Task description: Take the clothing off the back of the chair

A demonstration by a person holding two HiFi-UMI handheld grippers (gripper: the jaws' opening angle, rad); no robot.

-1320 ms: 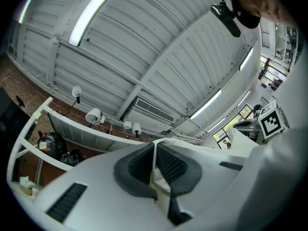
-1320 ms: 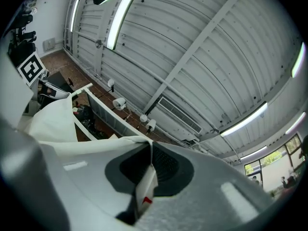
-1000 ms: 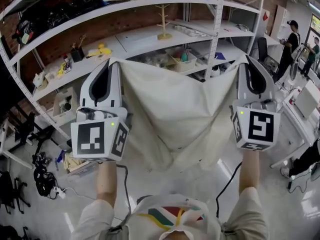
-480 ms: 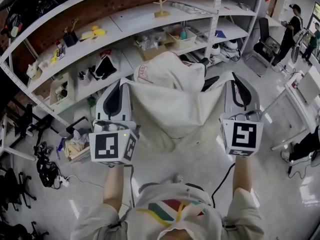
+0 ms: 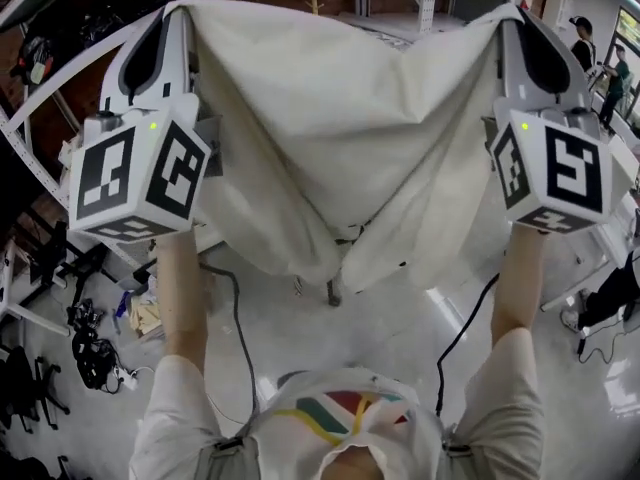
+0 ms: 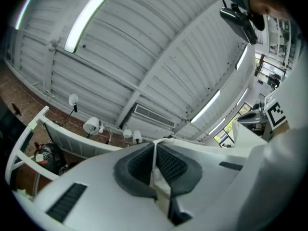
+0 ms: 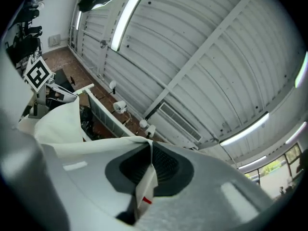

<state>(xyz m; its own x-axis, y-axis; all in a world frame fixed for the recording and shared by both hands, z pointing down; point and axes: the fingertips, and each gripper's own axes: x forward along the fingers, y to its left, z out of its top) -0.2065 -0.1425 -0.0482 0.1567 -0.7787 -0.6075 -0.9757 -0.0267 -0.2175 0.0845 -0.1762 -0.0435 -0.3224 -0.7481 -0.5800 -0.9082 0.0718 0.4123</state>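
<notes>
A cream-white garment hangs spread like a sheet between my two raised grippers. In the head view my left gripper is shut on its upper left corner, and my right gripper is shut on its upper right corner. The left gripper view points up at the ceiling, with a fold of the cloth pinched between the dark pads. In the right gripper view the cloth trails off to the left from the shut jaws. Below the hem, only a dark chair leg shows.
White shelving with clutter runs along the brick wall behind and to the left. Cables and a power strip lie on the floor at left. Two people stand at the far right near a desk.
Half a second ago the garment lay lower, draped over the chair back. Both grippers have since risen together, and the cloth now hangs stretched high, hiding the chair.
</notes>
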